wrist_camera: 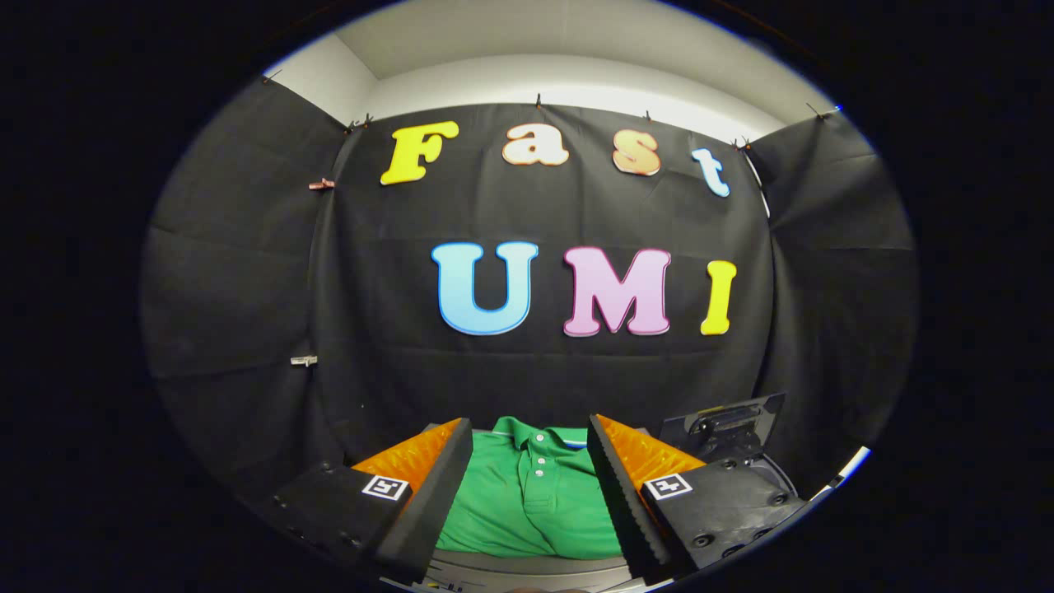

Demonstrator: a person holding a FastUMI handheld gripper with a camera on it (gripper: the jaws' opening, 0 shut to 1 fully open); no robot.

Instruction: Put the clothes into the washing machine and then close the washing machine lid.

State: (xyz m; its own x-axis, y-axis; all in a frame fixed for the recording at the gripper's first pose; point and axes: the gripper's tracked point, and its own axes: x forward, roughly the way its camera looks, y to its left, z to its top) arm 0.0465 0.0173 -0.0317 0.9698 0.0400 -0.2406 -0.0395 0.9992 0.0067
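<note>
Clothes here amount to one green polo shirt (527, 502), lying spread in the gap between the two fingers of the tool (531, 436), collar pointing away and a short row of pale buttons running down its placket. The tool stands wide apart, its fingers flanking the shirt on either side without pressing on it. Under the shirt's near hem a pale grey curved surface (527, 567) shows; whether it is a worktop or part of the washing machine cannot be told. Just beyond the right finger, a dark raised lid (725, 424) stands tilted up. Farther back hangs the black cloth wall (535, 371), with white wall above it.
</note>
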